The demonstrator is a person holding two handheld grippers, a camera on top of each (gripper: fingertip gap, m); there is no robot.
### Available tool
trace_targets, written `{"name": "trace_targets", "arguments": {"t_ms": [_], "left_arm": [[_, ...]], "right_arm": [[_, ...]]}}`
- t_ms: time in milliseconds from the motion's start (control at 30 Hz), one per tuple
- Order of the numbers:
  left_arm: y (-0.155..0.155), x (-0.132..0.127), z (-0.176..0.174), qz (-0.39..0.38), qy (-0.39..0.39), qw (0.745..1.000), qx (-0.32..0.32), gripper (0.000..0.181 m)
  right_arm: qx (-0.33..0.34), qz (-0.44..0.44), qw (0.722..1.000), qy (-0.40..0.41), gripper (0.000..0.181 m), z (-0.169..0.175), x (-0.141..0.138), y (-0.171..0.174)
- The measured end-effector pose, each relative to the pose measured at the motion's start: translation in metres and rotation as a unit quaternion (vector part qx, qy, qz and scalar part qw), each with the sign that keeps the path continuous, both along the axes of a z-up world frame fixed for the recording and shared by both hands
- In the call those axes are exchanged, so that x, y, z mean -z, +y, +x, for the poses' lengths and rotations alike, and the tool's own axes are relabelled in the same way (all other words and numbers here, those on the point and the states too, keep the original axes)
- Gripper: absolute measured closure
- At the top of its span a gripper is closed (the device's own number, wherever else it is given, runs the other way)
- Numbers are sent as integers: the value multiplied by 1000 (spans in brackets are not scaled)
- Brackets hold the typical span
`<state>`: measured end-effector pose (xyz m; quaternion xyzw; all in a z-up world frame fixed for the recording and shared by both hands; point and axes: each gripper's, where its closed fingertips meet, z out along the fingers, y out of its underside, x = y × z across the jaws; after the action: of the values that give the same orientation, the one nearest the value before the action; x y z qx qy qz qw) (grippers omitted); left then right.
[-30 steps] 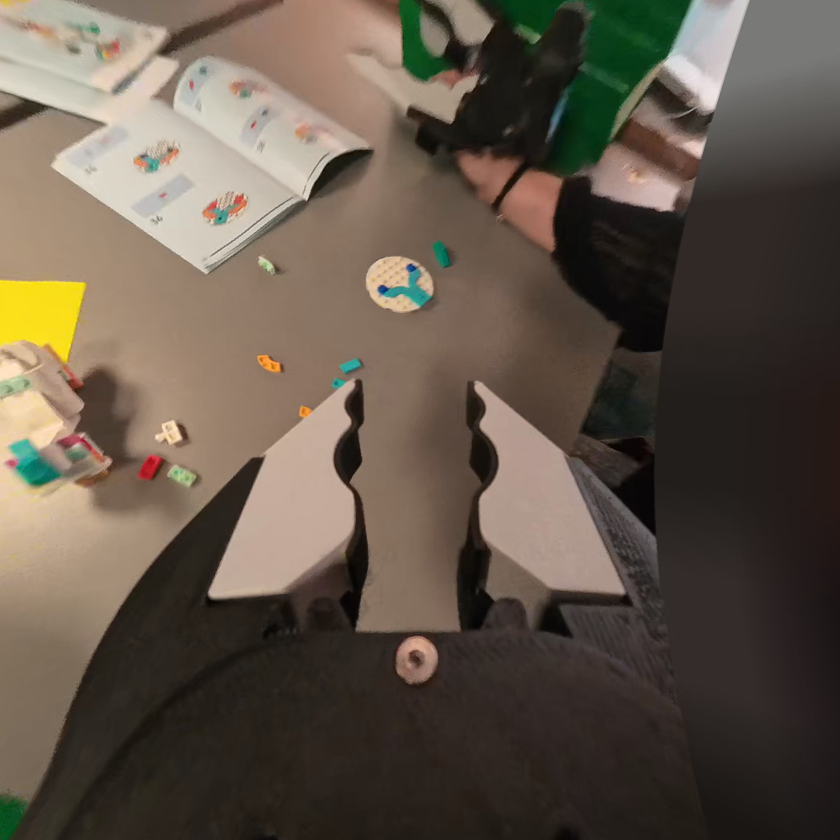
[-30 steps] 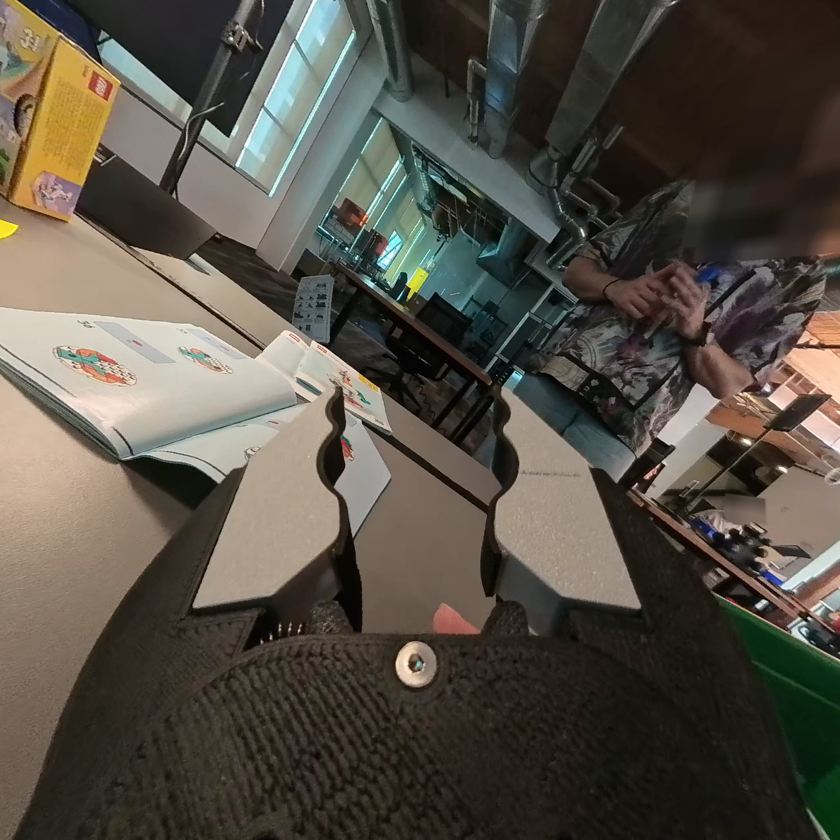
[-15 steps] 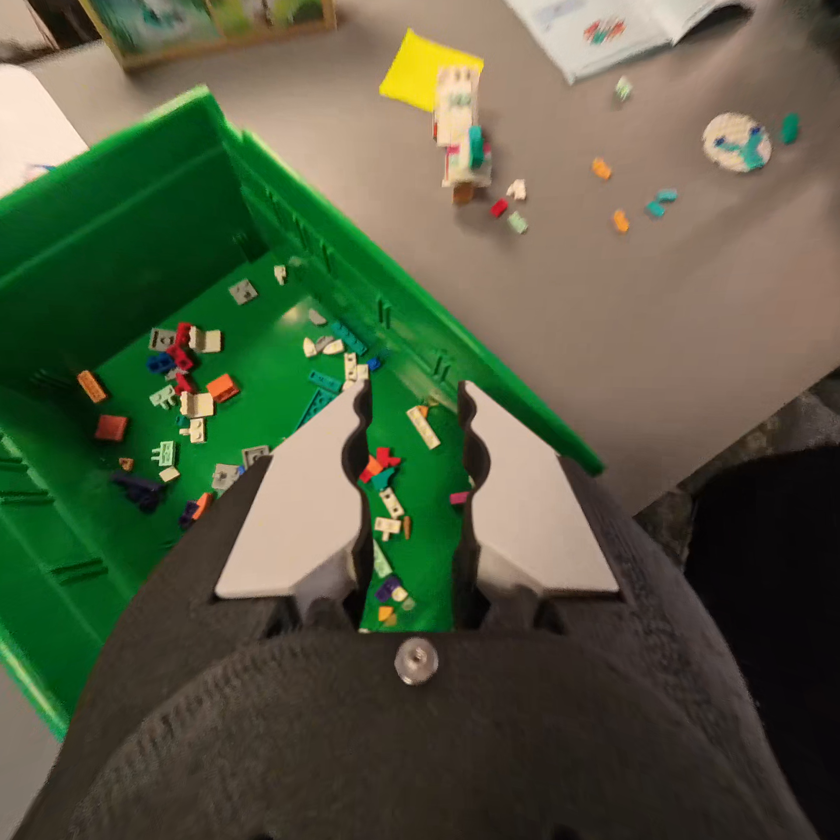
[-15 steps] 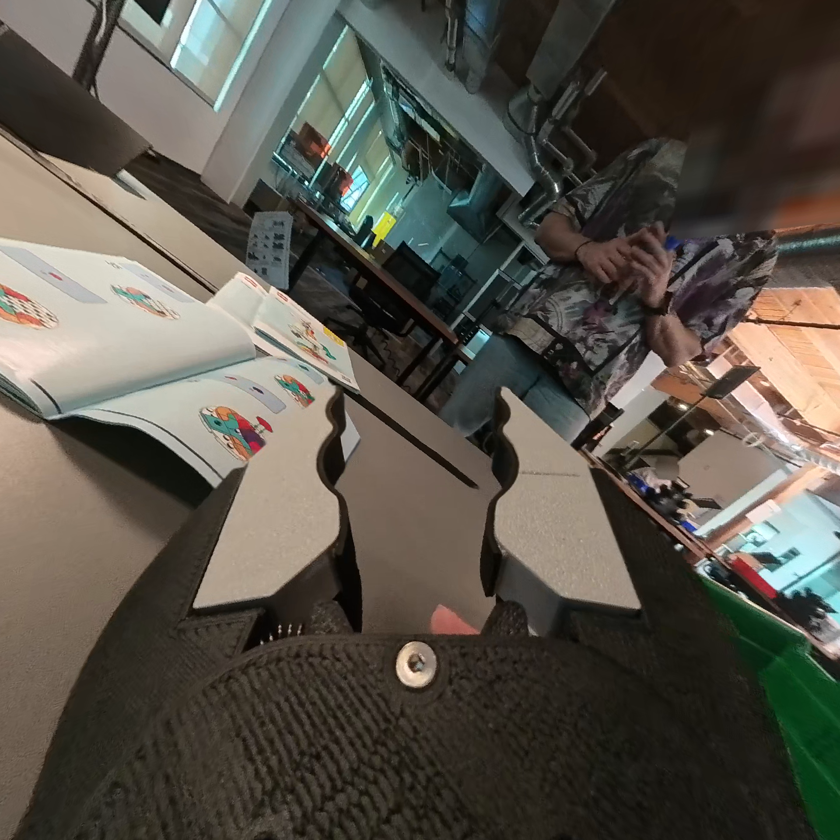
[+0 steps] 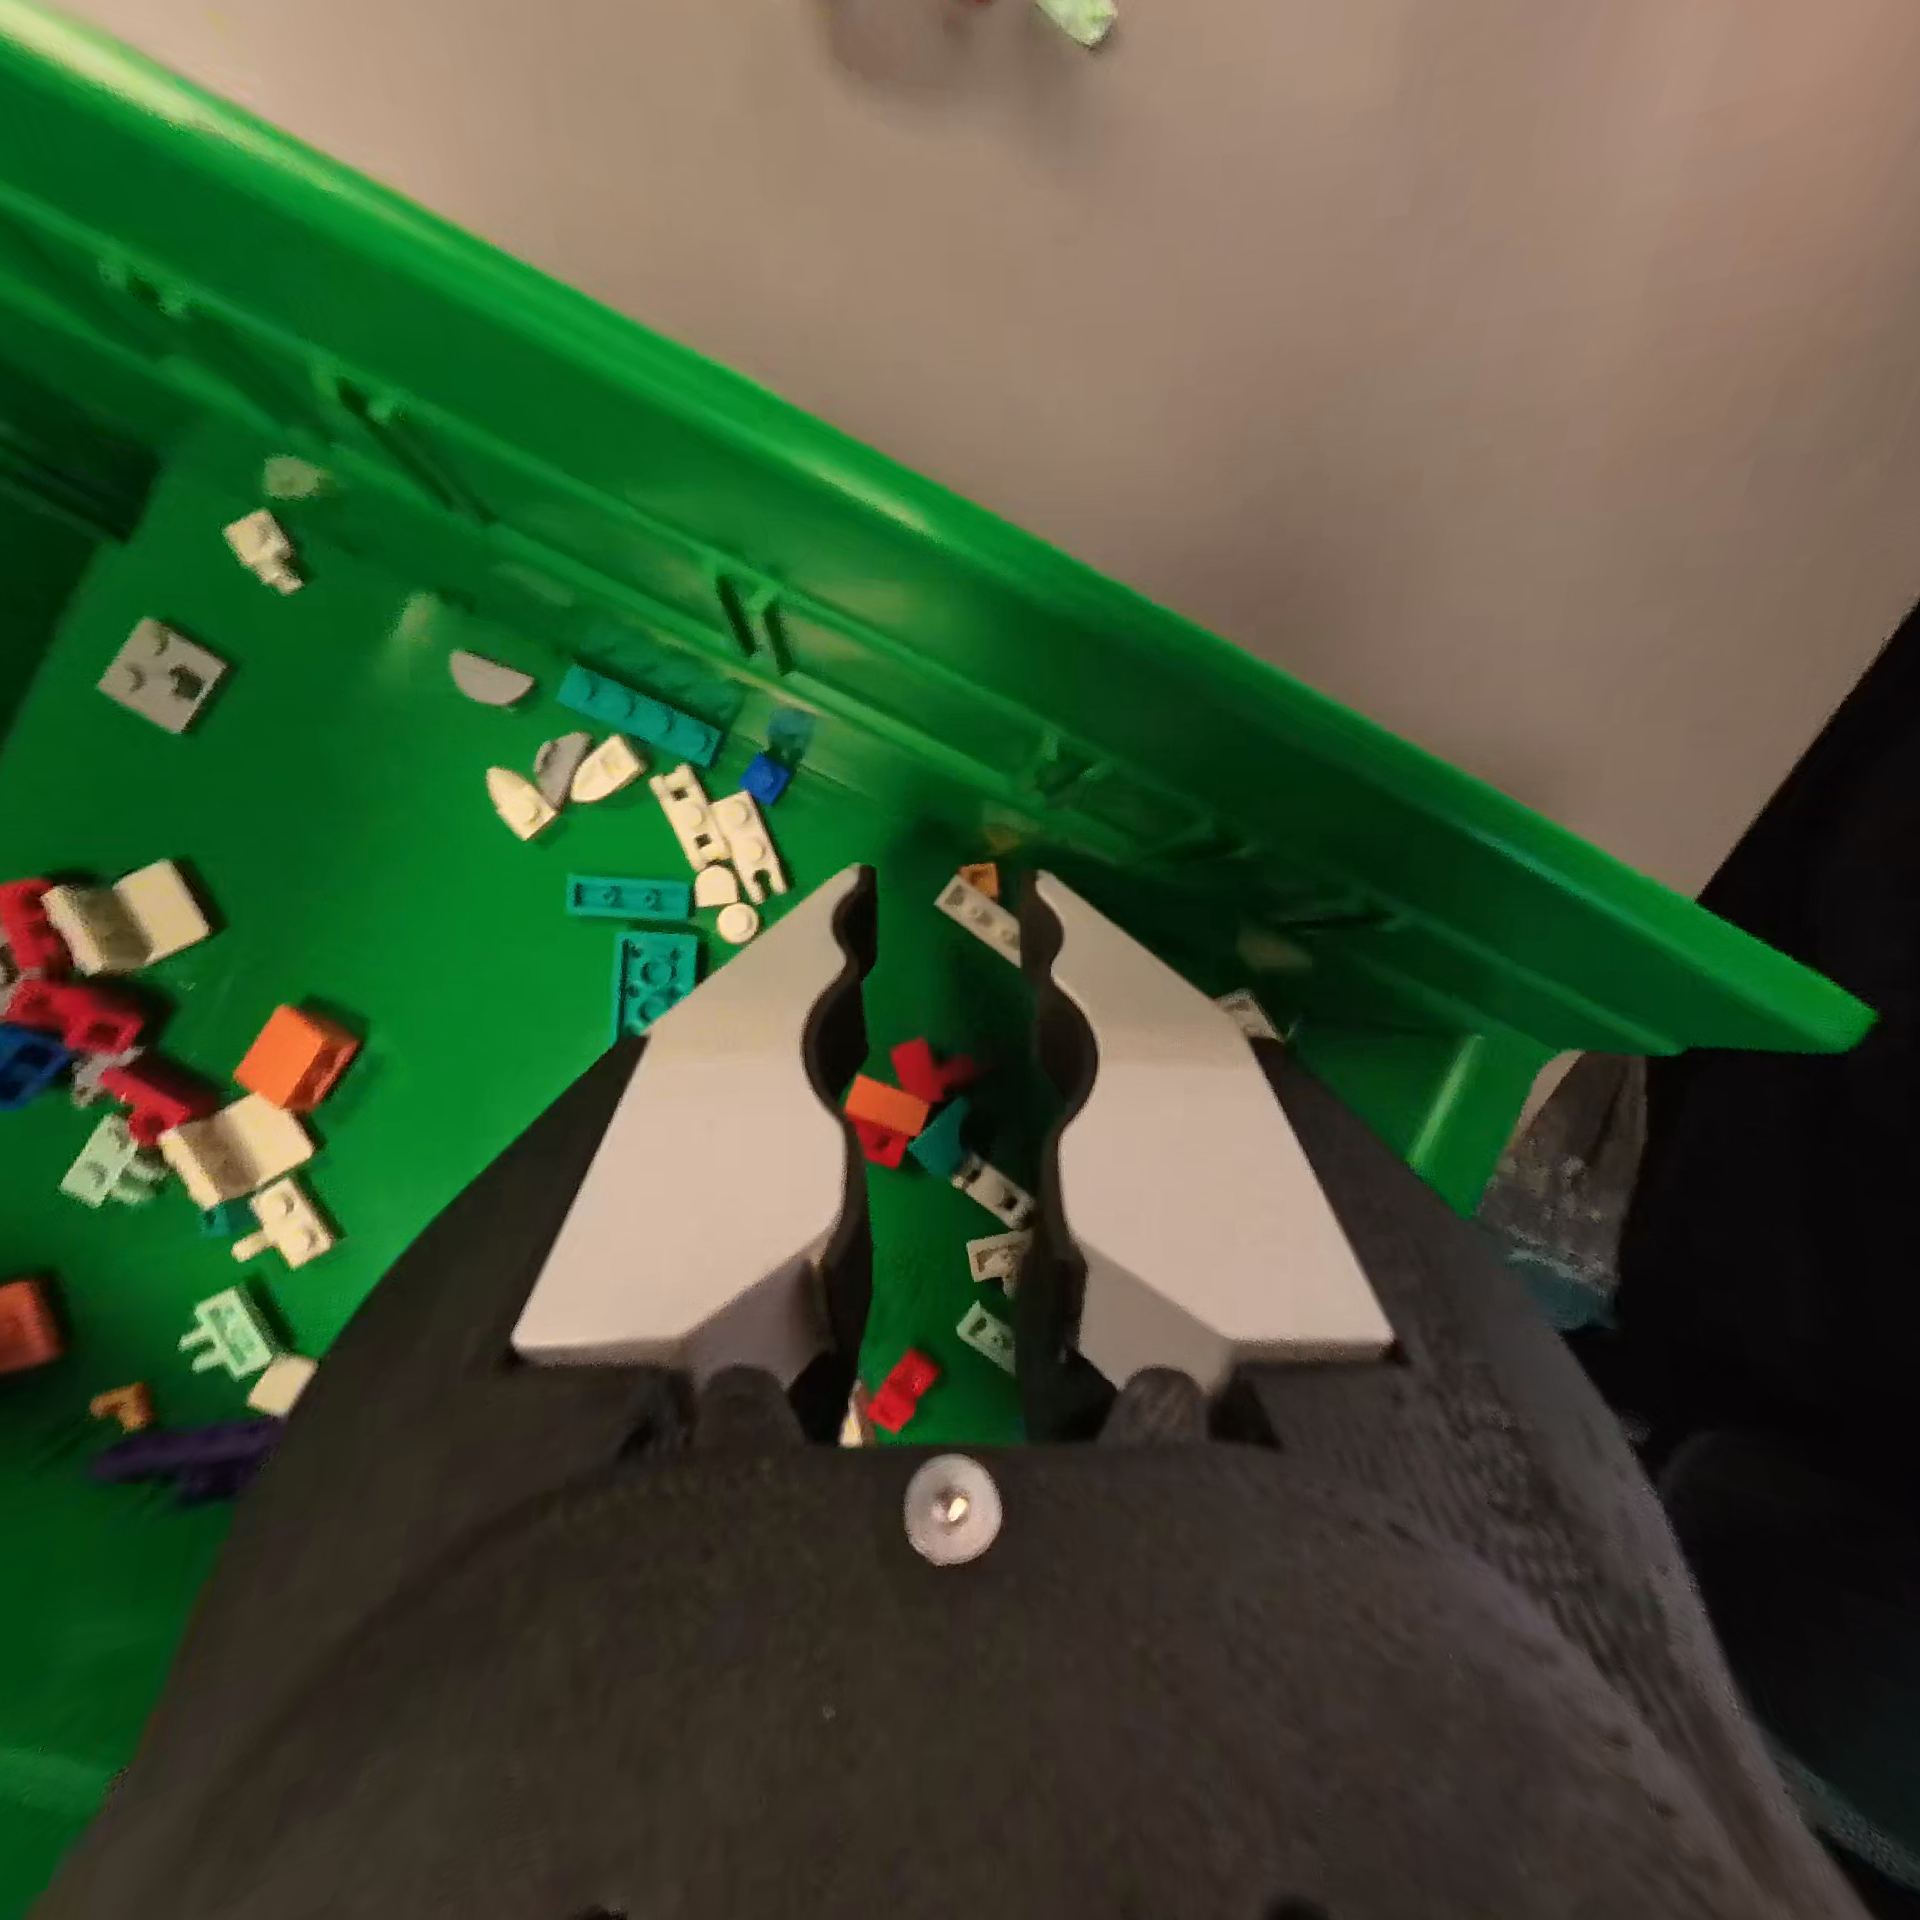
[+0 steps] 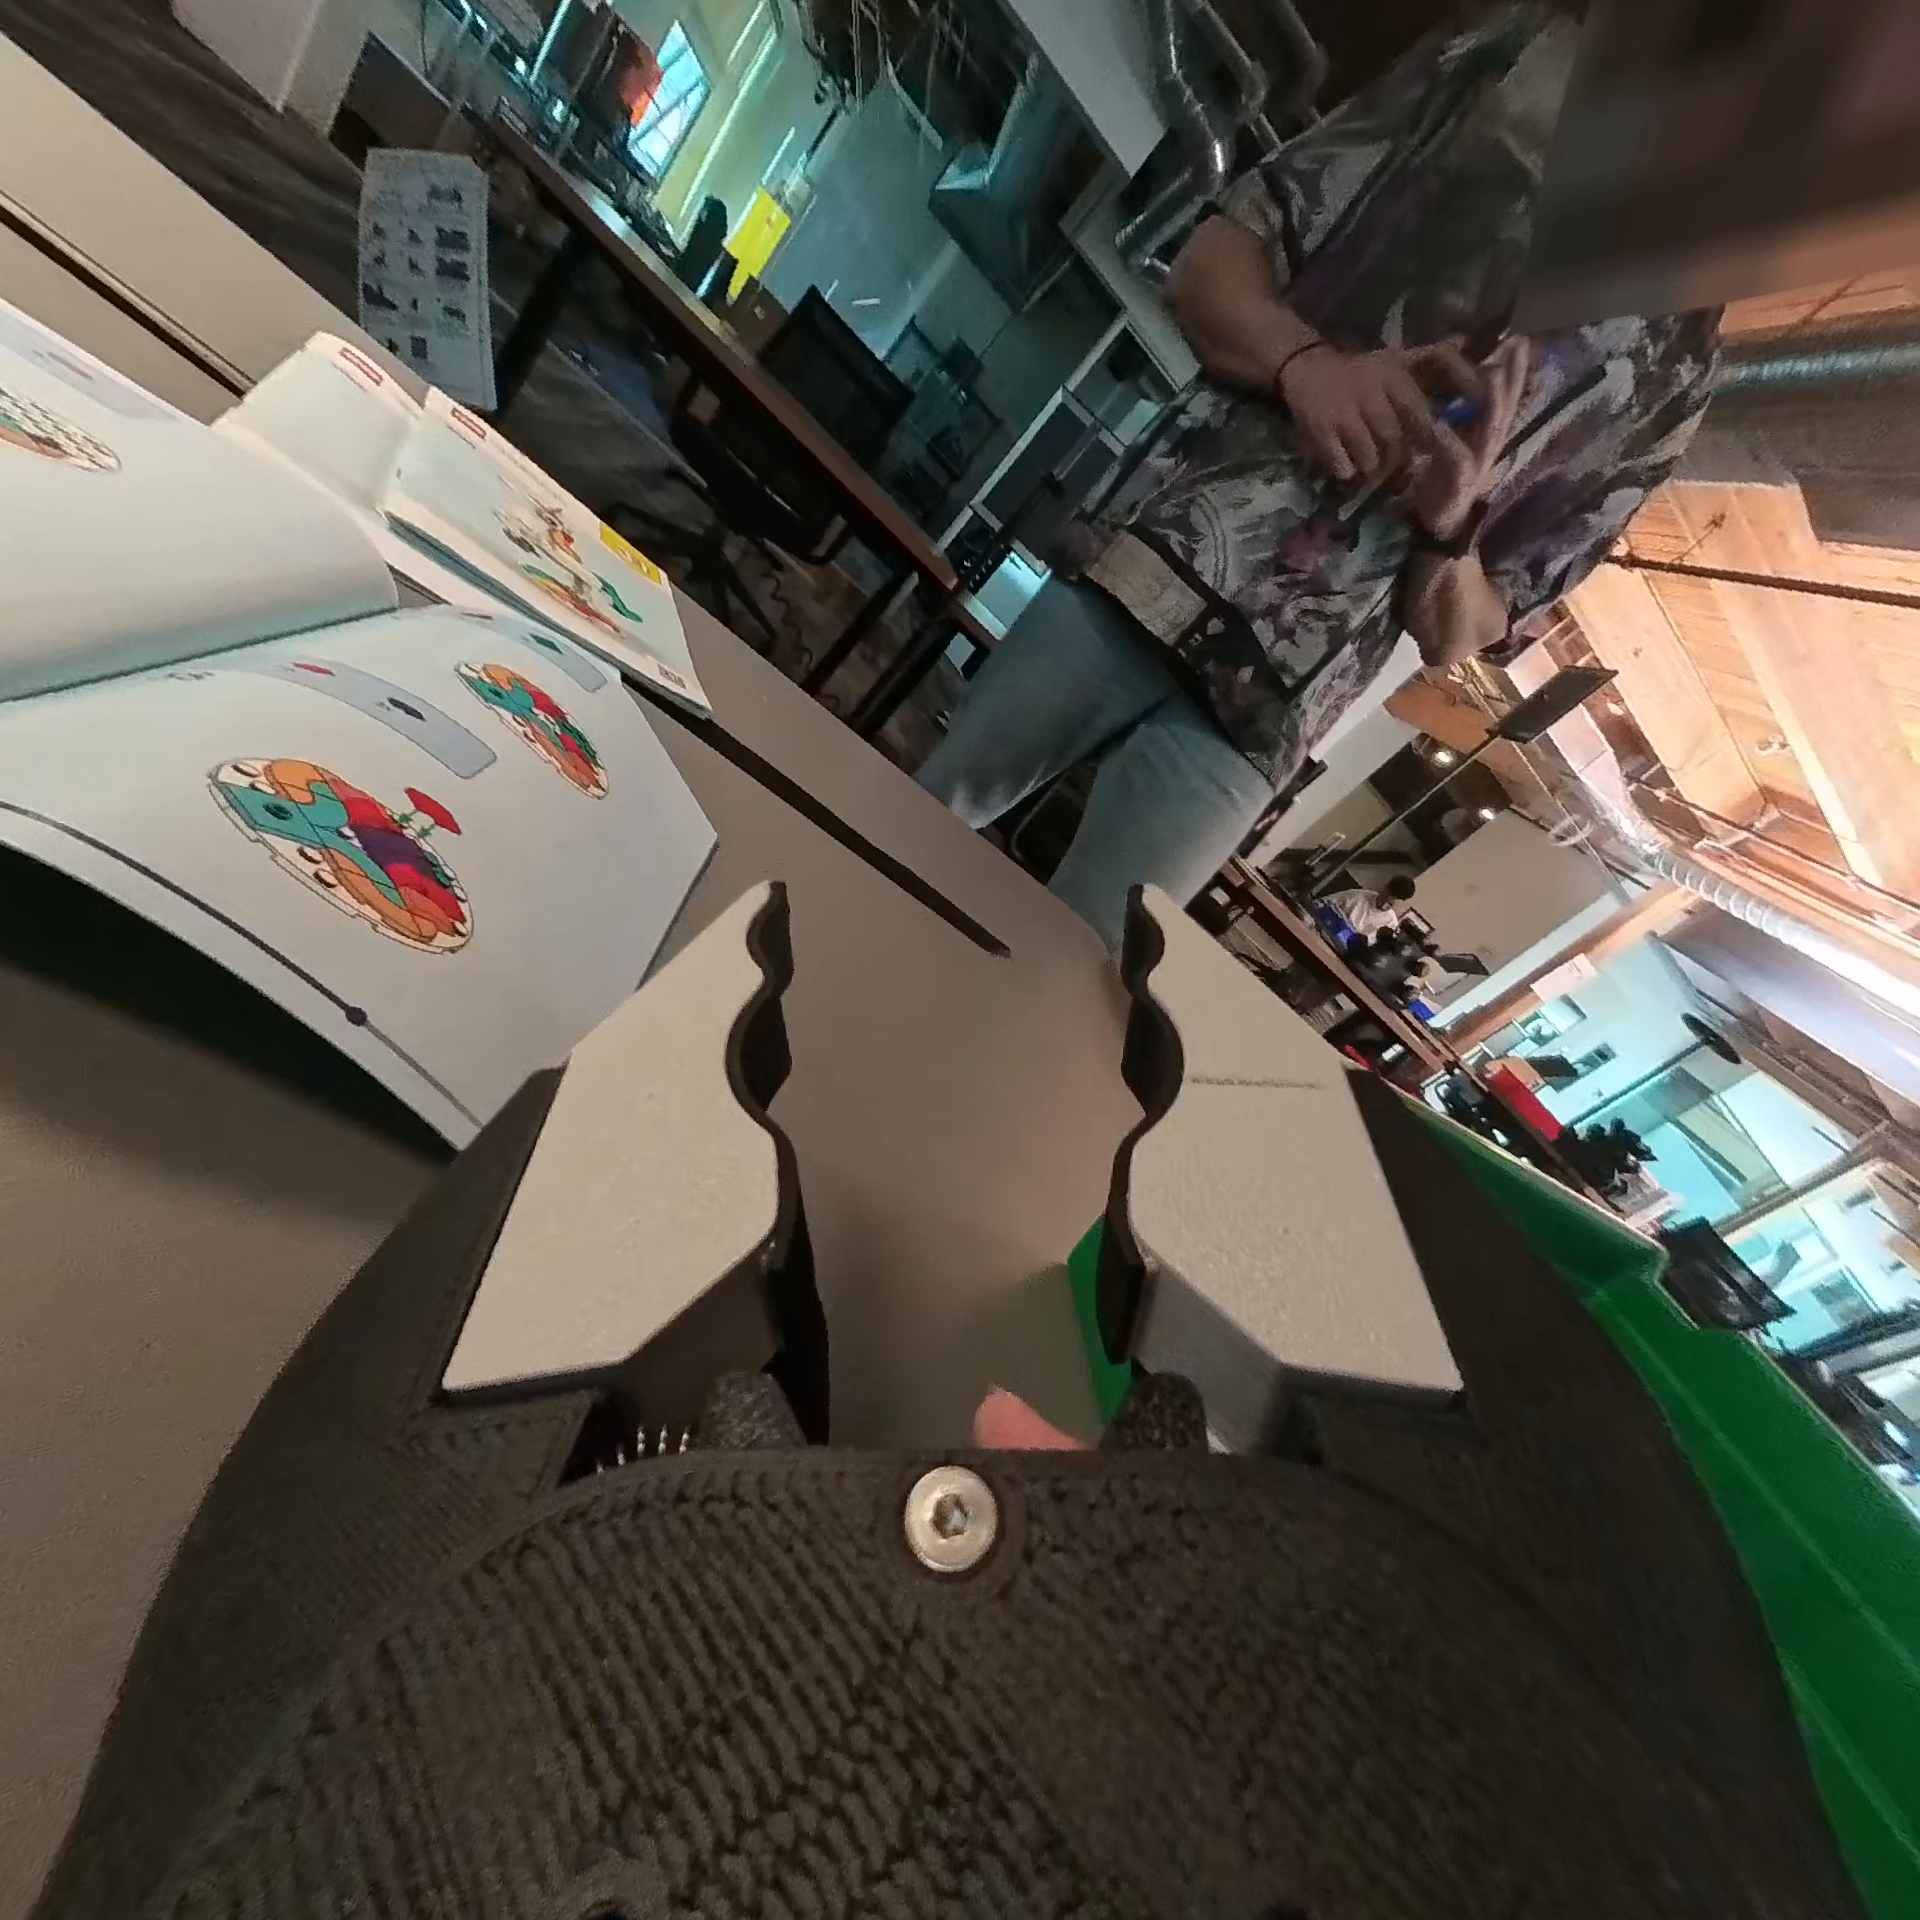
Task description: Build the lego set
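Observation:
My left gripper [image 5: 948,883] is open and empty, low inside the green bin [image 5: 1039,665], over several loose lego pieces. Between its fingers lie an orange brick [image 5: 885,1103], a red piece [image 5: 928,1065] and a teal piece [image 5: 943,1135]. A white plate [image 5: 979,916] lies near the fingertips. More pieces lie to the left: a teal plate [image 5: 639,712], white pieces [image 5: 717,826], an orange brick [image 5: 298,1055]. My right gripper [image 6: 956,920] is open and empty, low over the grey table [image 6: 914,997], pointing past the open instruction booklet [image 6: 364,810].
The bin's rim shows at the right of the right wrist view [image 6: 1683,1455]. A second booklet [image 6: 561,561] lies behind the open one. A person [image 6: 1351,499] stands beyond the table's far edge. Grey table [image 5: 1247,364] lies beyond the bin wall. Across from one pair of fingers to the other is roughly 60 centimeters. The right gripper is farther from the teal plate [image 5: 639,712], some 60 centimeters, than the left, some 6 centimeters.
My left gripper swung from the table over to the green bin and dropped closer to the pieces inside. My right gripper shifted right along the table; the bin's rim came into its view.

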<state>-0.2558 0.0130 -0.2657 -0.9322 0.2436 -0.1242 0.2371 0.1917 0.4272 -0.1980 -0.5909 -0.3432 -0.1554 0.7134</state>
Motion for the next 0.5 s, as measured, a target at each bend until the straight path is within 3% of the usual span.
{"name": "trace_targets", "arguments": {"t_ms": [267,433,500], "left_arm": [[-7,20,-3,-33,52,998,33,149],[-8,20,-22,-27,125,992,9,153],[-7,14,-11,-3,105,994,34,155]], "right_arm": [[8,-6,1000,-26,118,-2,5,1],[7,-6,1000,-28,118,-3,6,1],[6,-6,1000,-27,119,-3,5,1]]}}
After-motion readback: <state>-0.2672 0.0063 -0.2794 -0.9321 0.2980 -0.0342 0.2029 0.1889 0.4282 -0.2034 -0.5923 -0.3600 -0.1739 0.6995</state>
